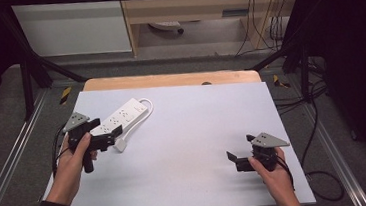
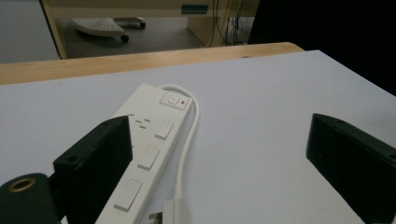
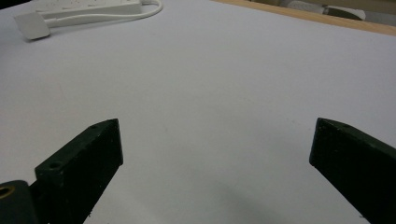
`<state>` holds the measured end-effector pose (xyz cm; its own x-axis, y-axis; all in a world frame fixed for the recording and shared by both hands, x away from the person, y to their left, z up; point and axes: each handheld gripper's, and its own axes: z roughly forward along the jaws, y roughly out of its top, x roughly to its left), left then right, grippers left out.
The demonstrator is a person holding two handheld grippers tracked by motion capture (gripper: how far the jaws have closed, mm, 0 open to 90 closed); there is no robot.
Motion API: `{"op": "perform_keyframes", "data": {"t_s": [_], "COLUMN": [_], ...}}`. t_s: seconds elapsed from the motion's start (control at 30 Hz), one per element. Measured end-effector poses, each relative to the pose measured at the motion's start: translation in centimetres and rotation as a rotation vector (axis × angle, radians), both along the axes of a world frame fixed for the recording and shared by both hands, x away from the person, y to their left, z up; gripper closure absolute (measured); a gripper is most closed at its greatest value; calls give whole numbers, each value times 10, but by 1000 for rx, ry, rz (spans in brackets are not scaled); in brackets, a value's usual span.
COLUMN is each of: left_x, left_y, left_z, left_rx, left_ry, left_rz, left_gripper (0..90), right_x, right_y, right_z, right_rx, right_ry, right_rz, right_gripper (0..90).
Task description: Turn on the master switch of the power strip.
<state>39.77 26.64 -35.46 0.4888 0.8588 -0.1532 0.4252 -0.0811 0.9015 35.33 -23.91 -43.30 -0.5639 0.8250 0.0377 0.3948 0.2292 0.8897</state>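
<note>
Power strip (image 2: 149, 149), no legible writing, lies beneath the released left hand-held gripper (image 2: 219, 154); right hand-held gripper (image 3: 215, 168) released.

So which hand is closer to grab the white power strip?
The left. The left gripper hangs open right over the power strip's near end, beside its plug. The right gripper is open too, but far across the table.

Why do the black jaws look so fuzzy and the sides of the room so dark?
In the left gripper view the near jaws are soft while the power strip farther off looks sharper; in the right gripper view the jaws blur too, and a faint shadow lies on the white table between them; in the high view the table is evenly lit but the room's edges fall into darkness.
</note>
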Motion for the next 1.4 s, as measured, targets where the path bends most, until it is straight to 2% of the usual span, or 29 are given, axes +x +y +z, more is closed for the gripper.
{"op": "perform_keyframes", "data": {"t_s": [0.47,0.93,1.4], "left_x": [-21,-37,-55], "left_y": [12,29,39], "left_z": [0,-14,-39], "left_rx": [-1,-10,-14], "left_ry": [-4,9,6], "left_rz": [-8,1,-3], "left_gripper": [67,67,67], "right_x": [0,0,0], "right_y": [0,1,1], "right_z": [0,-1,-2], "right_rx": [-4,-8,-8], "right_ry": [-1,6,6], "right_rz": [4,6,8], "right_gripper": [30,30,30]}}
